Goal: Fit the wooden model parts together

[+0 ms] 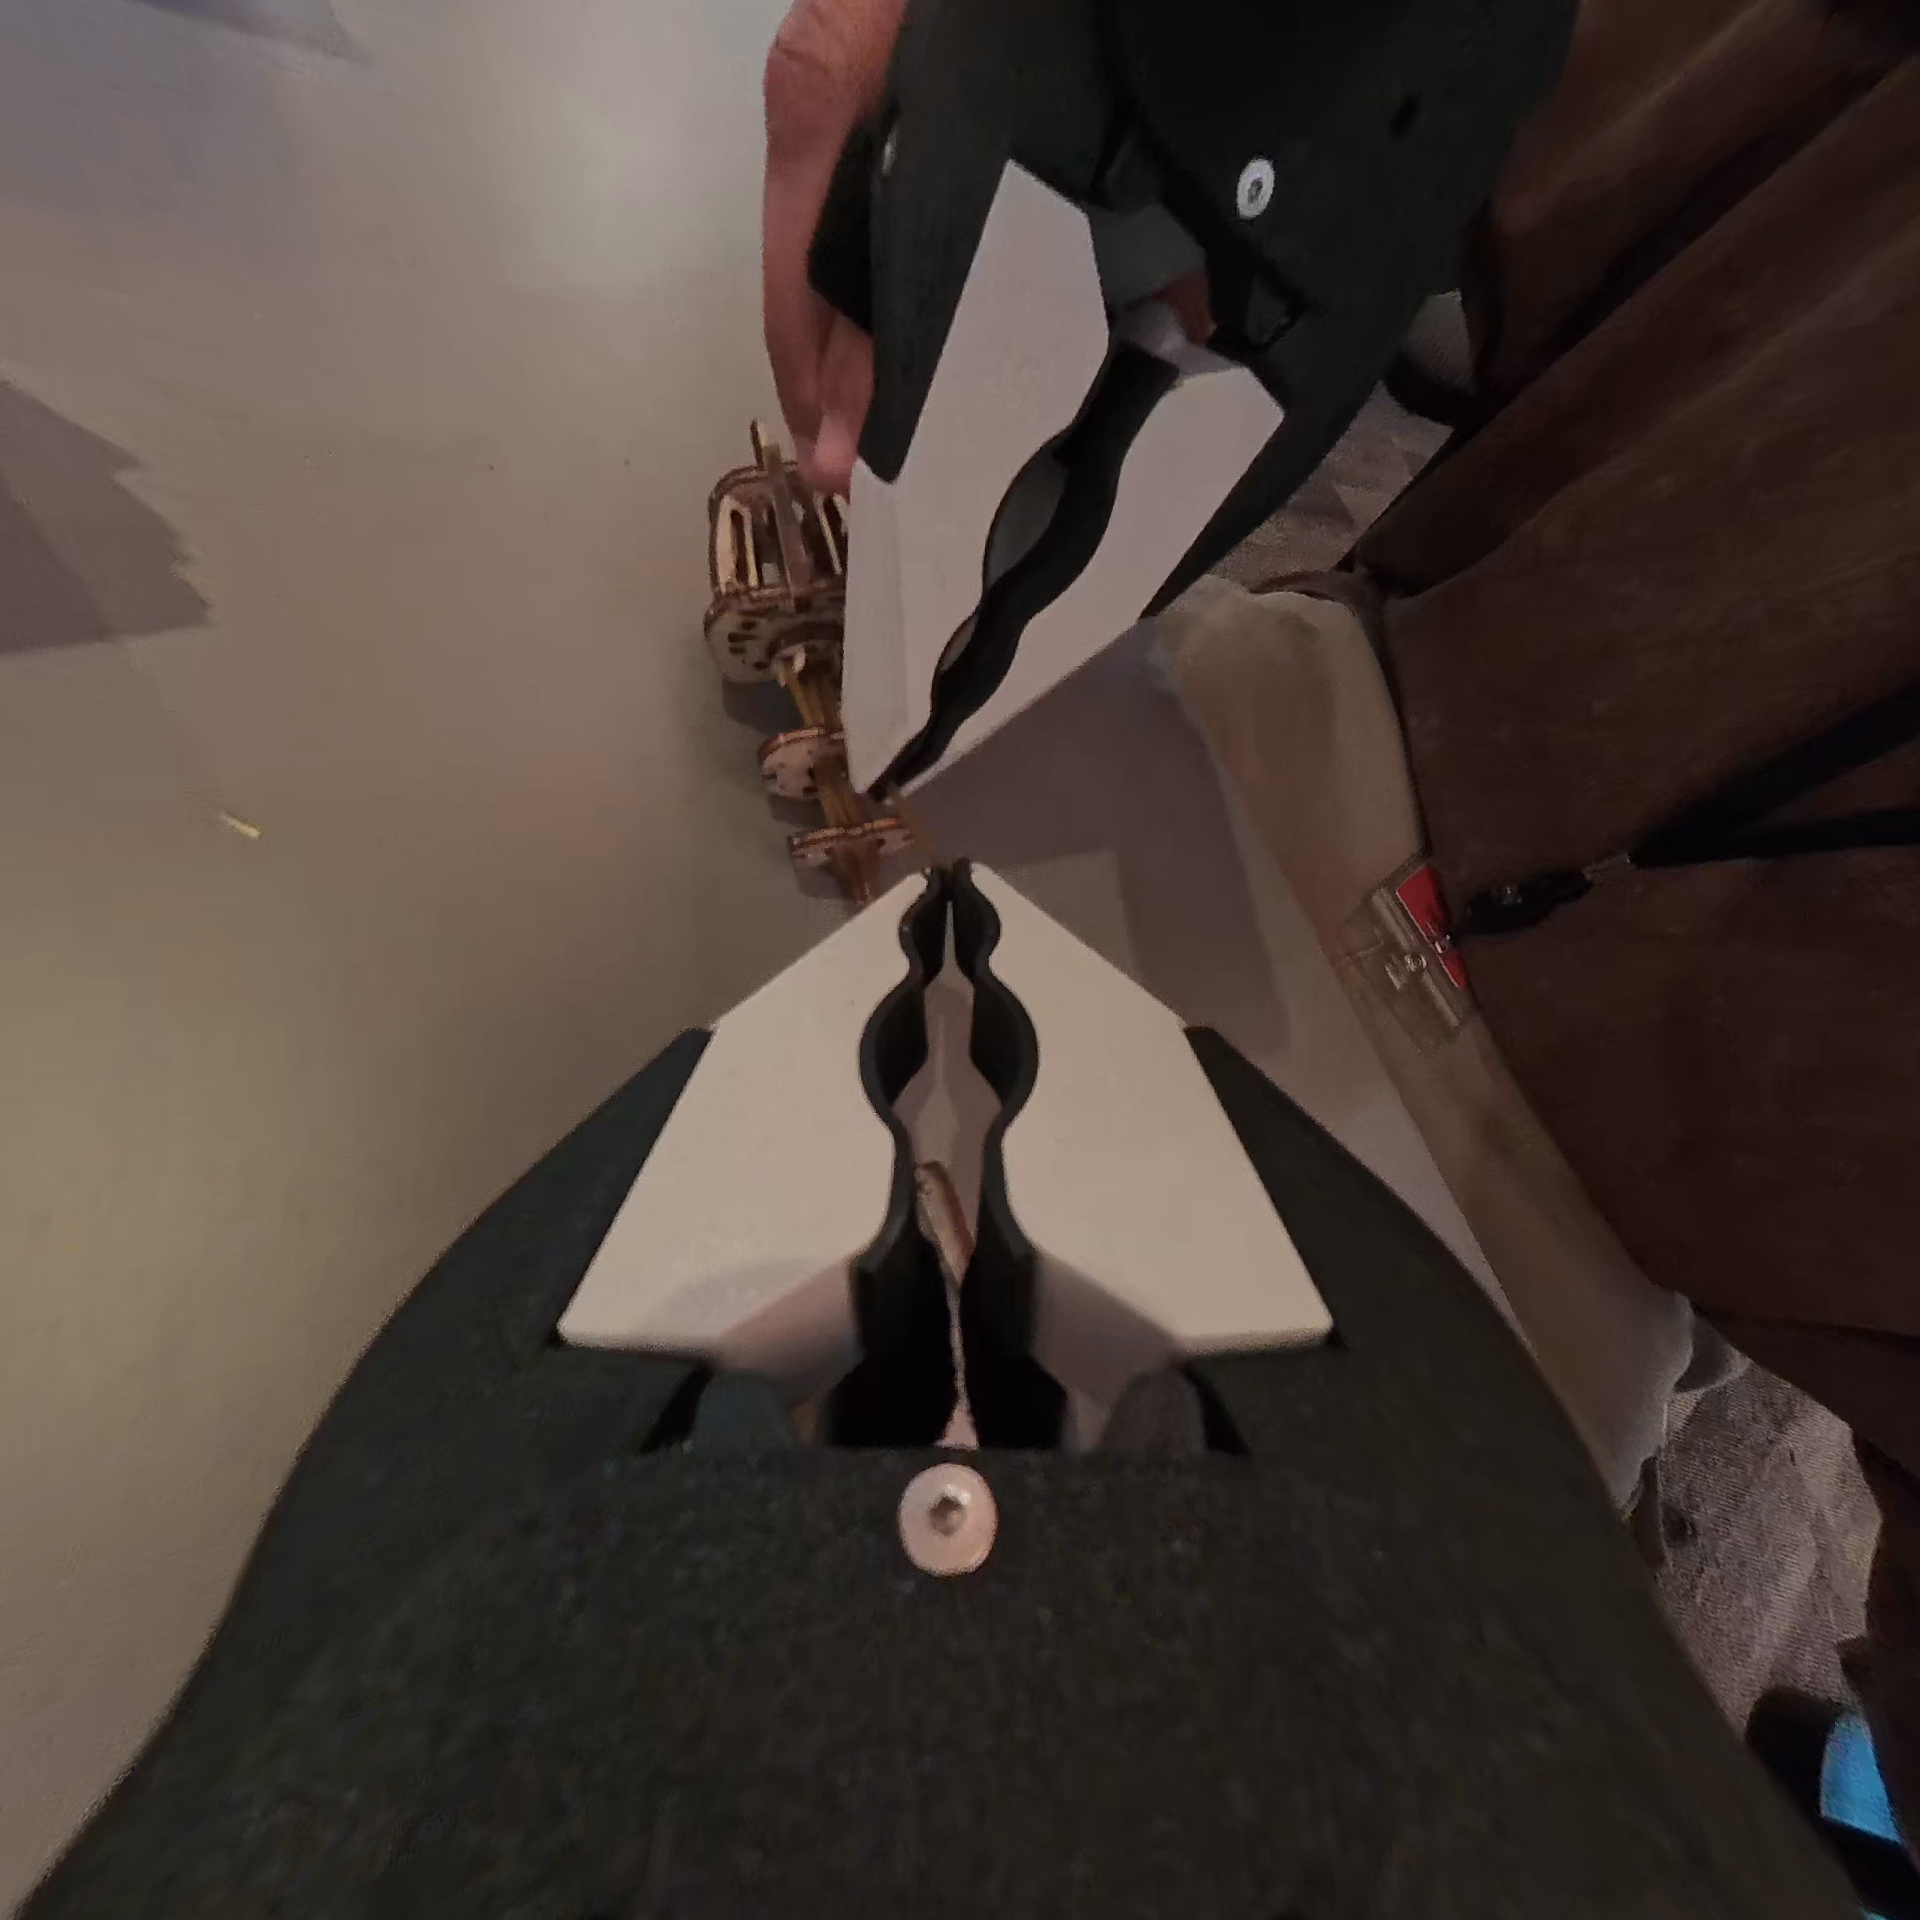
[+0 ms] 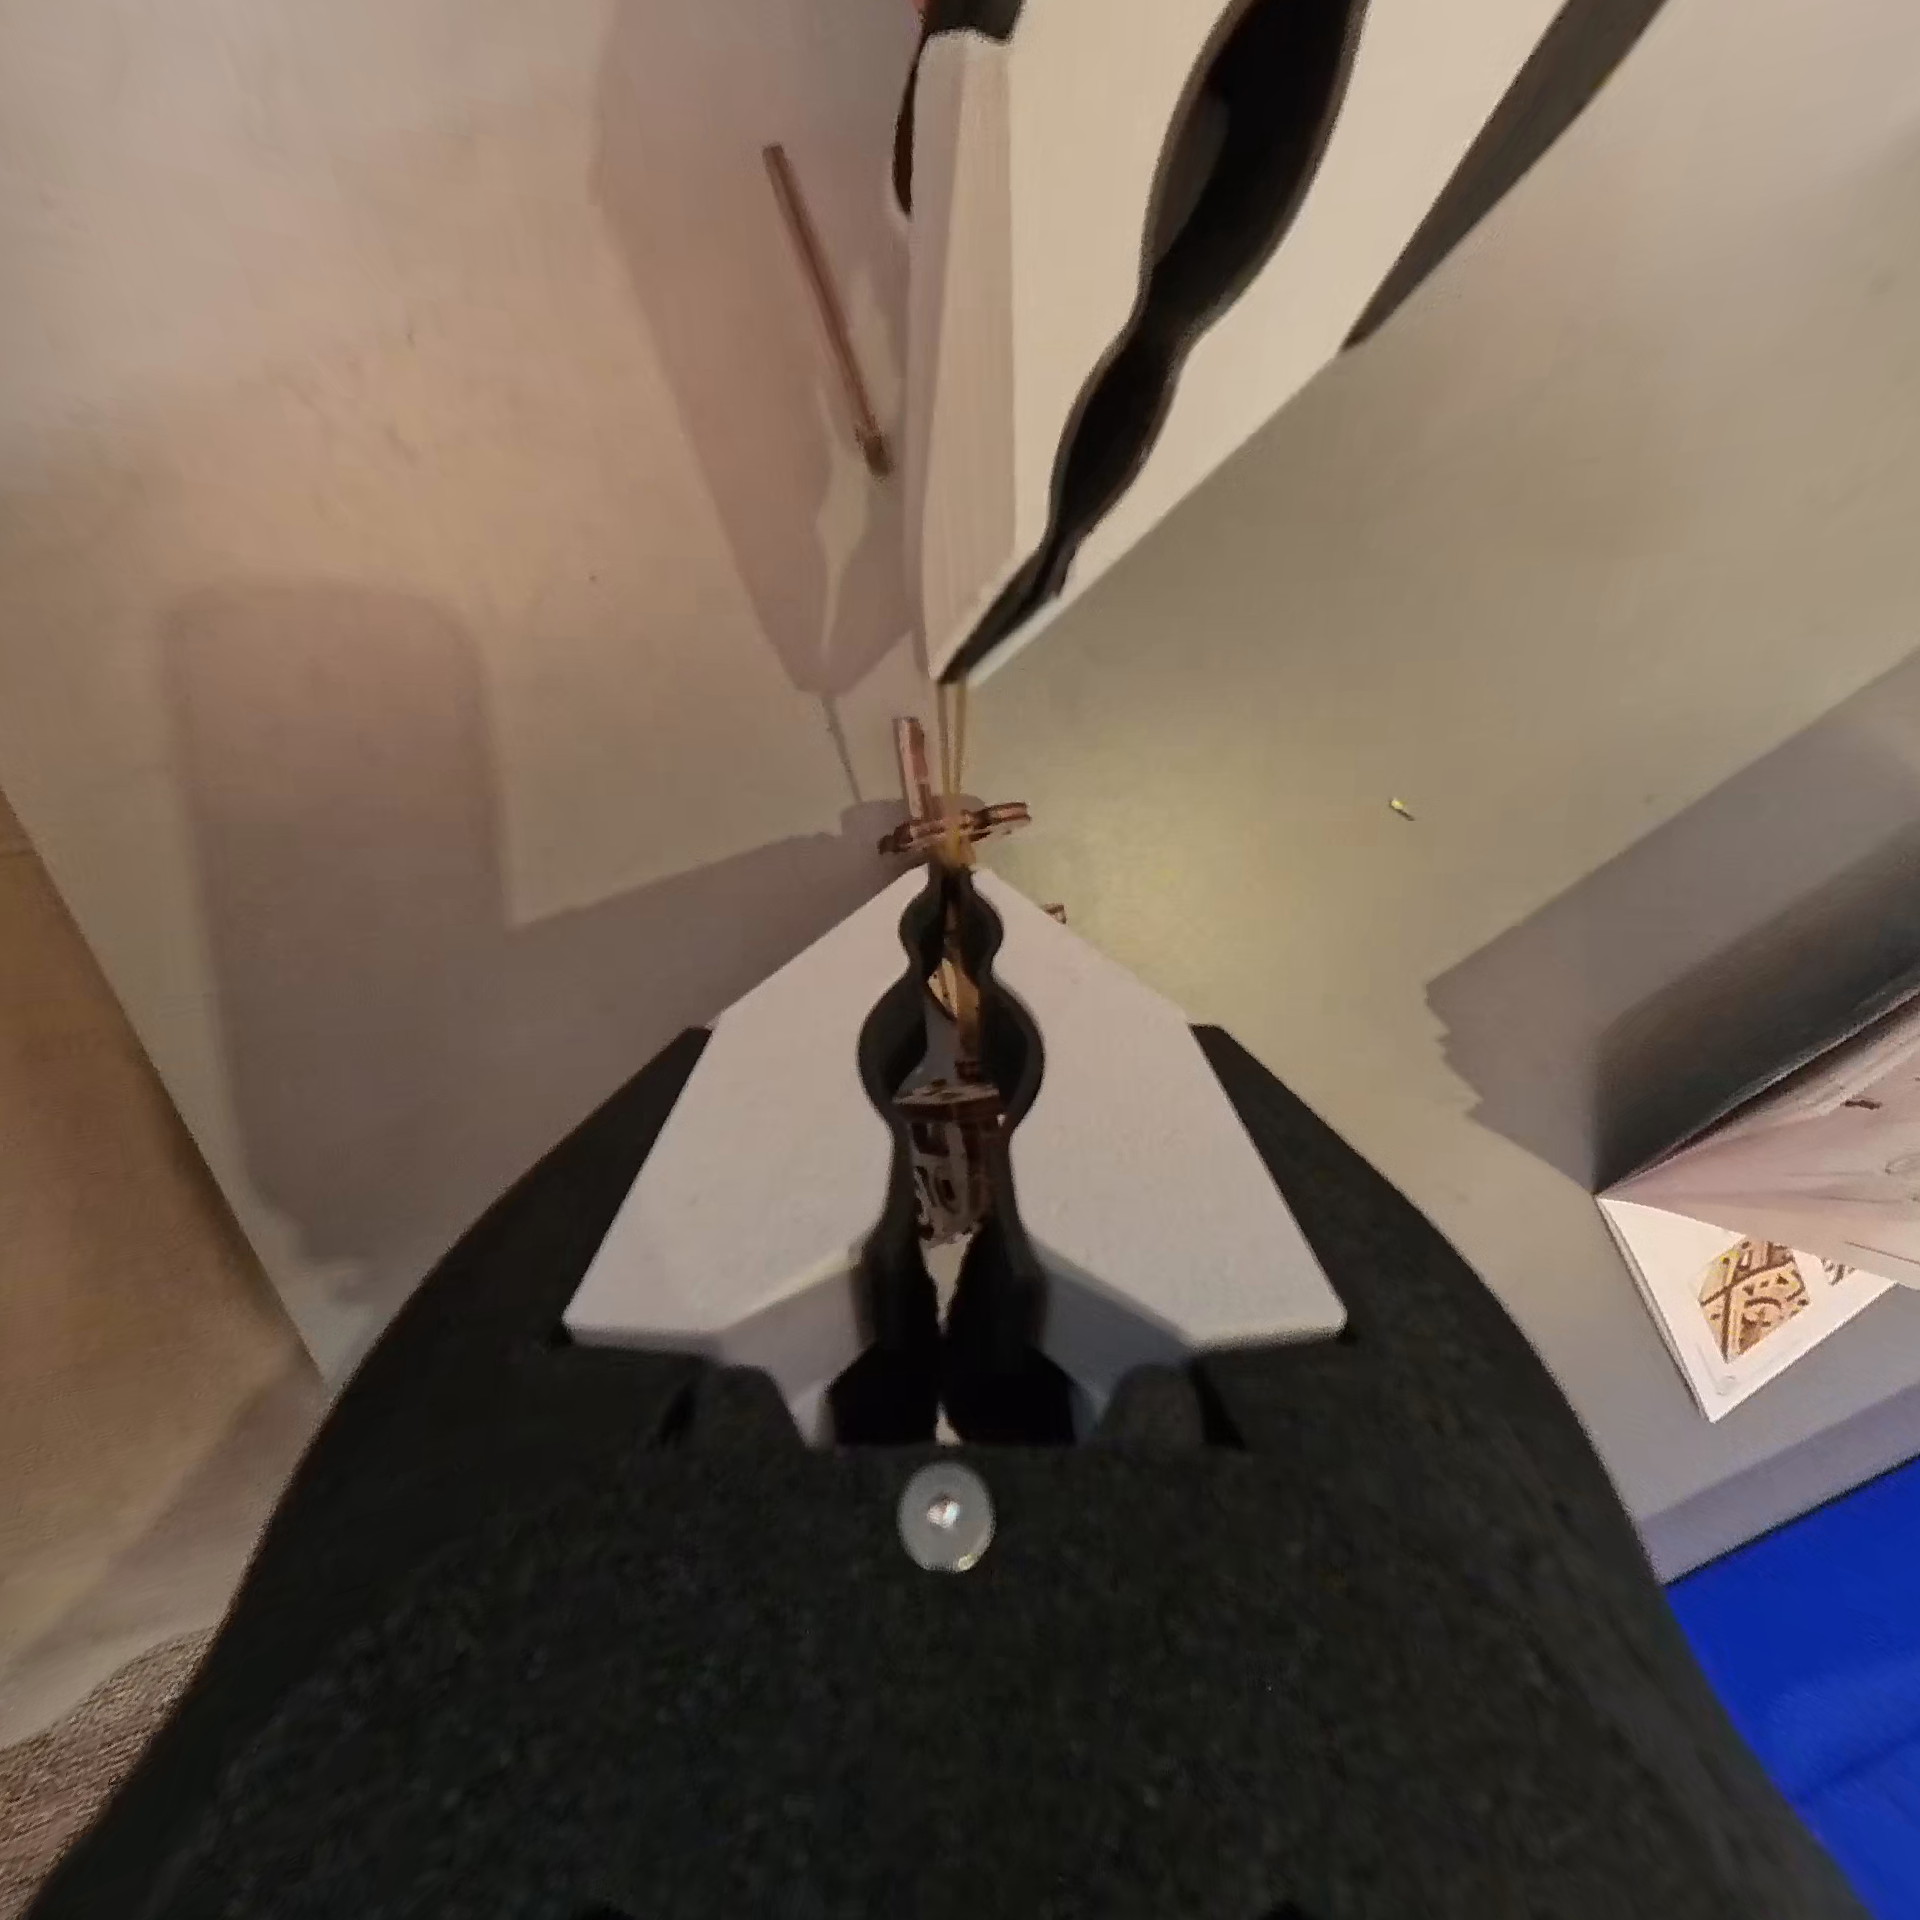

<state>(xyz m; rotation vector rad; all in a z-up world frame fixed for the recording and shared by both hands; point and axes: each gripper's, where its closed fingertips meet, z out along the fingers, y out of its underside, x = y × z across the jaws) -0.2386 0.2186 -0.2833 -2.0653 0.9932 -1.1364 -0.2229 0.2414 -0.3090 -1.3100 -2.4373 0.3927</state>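
The wooden model [image 1: 774,582] is a caged drum with small discs strung on a shaft. It lies on the pale table [image 1: 416,987]. My right gripper [image 1: 883,792] comes in from the top of the left wrist view and is shut on the shaft between the end discs. In its own view the right gripper [image 2: 951,883] hides most of the model, whose parts [image 2: 945,1153] show between the fingers. The end disc [image 2: 951,821] sits just past its tips. My left gripper [image 1: 948,878] is shut beside that disc. In the right wrist view the left gripper [image 2: 951,673] pinches a thin yellow band [image 2: 954,738] that runs to the disc.
A loose wooden stick [image 2: 826,312] lies on the table beyond the grippers. An open instruction booklet [image 2: 1766,1247] lies at the right, with a blue mat [image 2: 1818,1662] past the table edge. A person's hand [image 1: 810,312] and brown clothing with a badge [image 1: 1403,956] are close by. Left tips to right tips: about 4 cm.
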